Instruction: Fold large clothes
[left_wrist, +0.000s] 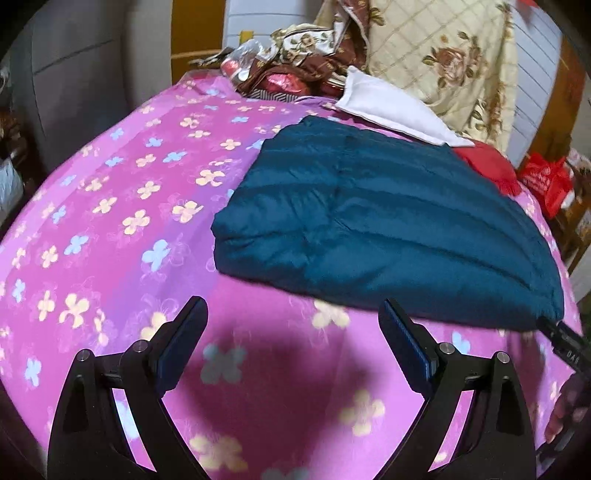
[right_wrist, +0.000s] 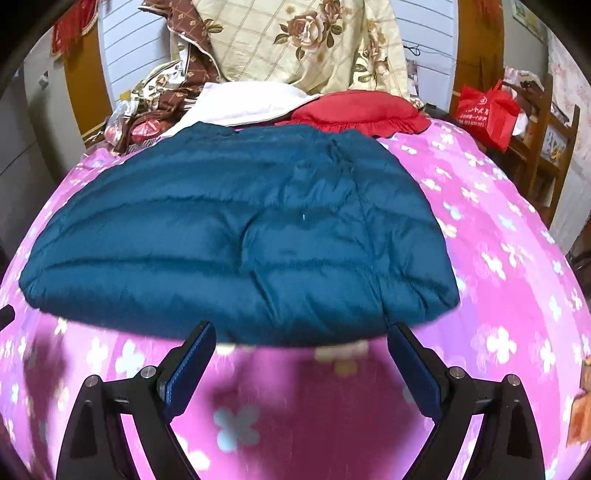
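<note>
A teal quilted down jacket (left_wrist: 388, 225) (right_wrist: 240, 236) lies folded into a thick flat bundle on a pink flowered bed sheet (left_wrist: 122, 221) (right_wrist: 509, 258). My left gripper (left_wrist: 293, 314) hovers open over bare sheet, just short of the jacket's near edge and off its left corner, holding nothing. My right gripper (right_wrist: 301, 338) is open too, its fingertips right at the jacket's near edge, with nothing between the fingers. The right gripper's black tip (left_wrist: 565, 339) shows at the far right of the left wrist view, beside the jacket's corner.
Behind the jacket lie a white pillow (left_wrist: 391, 107) (right_wrist: 243, 101) and a red frilled cushion (right_wrist: 358, 110) (left_wrist: 487, 162). Floral bedding (right_wrist: 295, 40) is heaped at the headboard. A red bag (right_wrist: 487, 110) sits on a wooden chair (right_wrist: 546, 147) to the right of the bed.
</note>
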